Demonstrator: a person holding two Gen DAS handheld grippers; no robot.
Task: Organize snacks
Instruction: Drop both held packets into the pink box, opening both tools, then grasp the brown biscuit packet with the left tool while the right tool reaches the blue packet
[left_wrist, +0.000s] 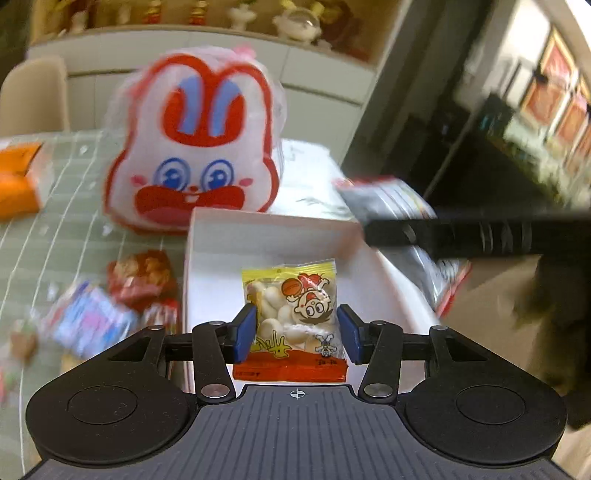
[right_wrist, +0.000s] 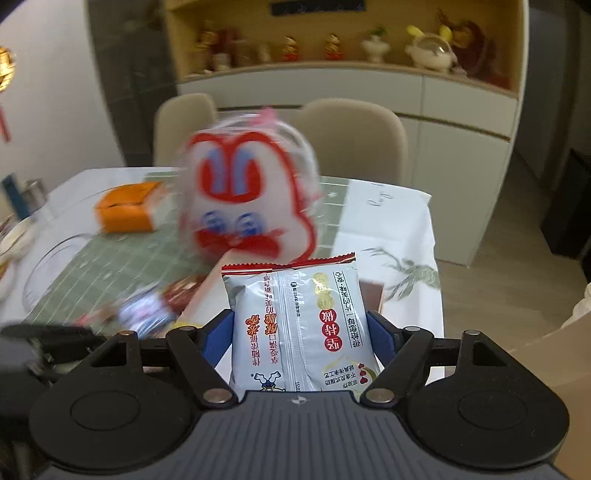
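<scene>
Both grippers are carrying one snack packet each toward the white box.

Loose snacks (left_wrist: 122, 295) are lying on the green tablecloth (left_wrist: 74, 221) at the left, beside the white box (left_wrist: 266, 236). The left gripper (left_wrist: 295, 332) is pinching the yellow packet (left_wrist: 291, 314) between its blue pads (left_wrist: 245, 332), above the box interior, which is showing nothing else inside. The next move is likely calling for lowering and parting the jaws. Farther right, the right gripper (right_wrist: 299, 339) is gripping the grey packet (right_wrist: 299, 325) at a narrow setting, near the box's right edge; its release is judged to follow.
</scene>
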